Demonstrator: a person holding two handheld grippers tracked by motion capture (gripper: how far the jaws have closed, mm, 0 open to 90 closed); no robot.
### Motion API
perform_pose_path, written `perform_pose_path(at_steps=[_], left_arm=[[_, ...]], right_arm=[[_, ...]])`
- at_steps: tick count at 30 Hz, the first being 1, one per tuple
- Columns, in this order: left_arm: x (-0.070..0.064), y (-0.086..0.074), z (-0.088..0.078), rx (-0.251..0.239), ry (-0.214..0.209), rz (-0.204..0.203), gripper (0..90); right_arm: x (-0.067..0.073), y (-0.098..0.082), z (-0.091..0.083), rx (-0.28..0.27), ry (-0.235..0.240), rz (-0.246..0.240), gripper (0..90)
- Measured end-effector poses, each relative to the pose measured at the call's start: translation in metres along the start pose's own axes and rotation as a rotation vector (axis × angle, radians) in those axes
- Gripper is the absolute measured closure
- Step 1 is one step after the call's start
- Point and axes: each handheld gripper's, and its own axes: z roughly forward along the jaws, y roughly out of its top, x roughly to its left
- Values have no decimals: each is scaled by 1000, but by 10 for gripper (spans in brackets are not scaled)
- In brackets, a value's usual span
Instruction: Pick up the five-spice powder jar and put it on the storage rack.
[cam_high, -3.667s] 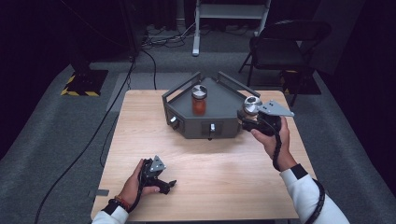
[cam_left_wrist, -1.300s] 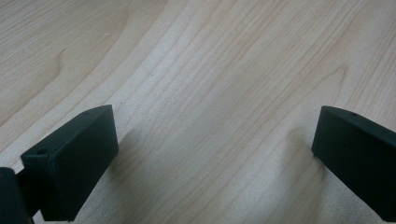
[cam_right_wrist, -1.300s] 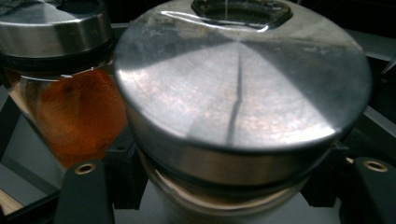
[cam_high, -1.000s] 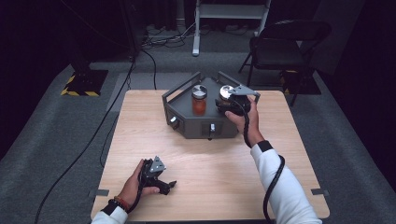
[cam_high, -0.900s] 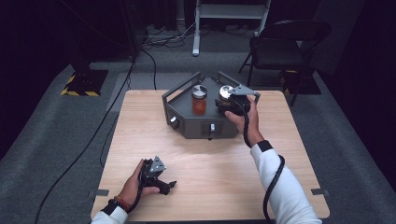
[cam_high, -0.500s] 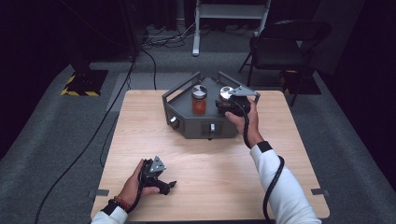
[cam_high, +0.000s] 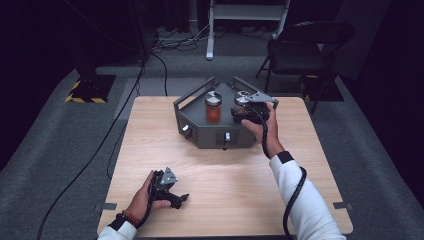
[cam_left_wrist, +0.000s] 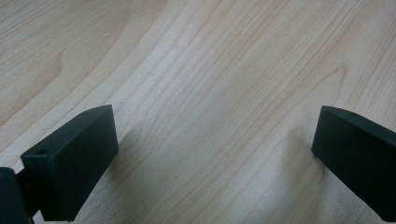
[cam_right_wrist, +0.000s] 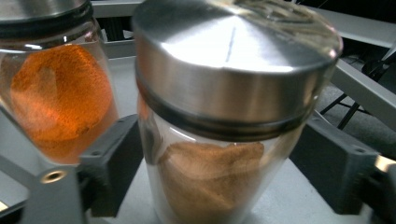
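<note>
My right gripper (cam_right_wrist: 215, 163) pinches the brown jar (cam_right_wrist: 219, 140); orange jar (cam_right_wrist: 56, 93) close, collision likely. Left gripper (cam_left_wrist: 210, 163) spread, empty.

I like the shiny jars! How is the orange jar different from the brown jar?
The orange jar holds bright orange powder; the brown jar holds dull brown powder. The brown jar sits between the right gripper's jaws; the orange jar stands beside them, ungripped. In the right gripper view, the brown jar is nearer the camera and the orange jar is cut off at the edge. Both are clear glass with silver metal lids and stand on the grey tray.
</note>
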Motion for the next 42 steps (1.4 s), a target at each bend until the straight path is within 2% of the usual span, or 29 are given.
perform_pose_path(at_steps=[6,18,24,31,37,42], left_arm=[[0,0,0,0,0,0,2],[0,0,0,0,0,0,2],[0,0,0,0,0,0,2],[0,0,0,0,0,-1,2],[0,0,0,-1,0,-1,2],[0,0,0,0,0,0,1]], right_arm=[[1,2,-8,-14,-14,-23,64],[8,15,-31,-102,-57,-88,56],[7,19,-47,-162,-36,-106,34],[13,11,-58,-212,-18,-168,33],[18,-1,-61,-214,0,-201,33],[25,-13,-63,-206,6,-250,33]])
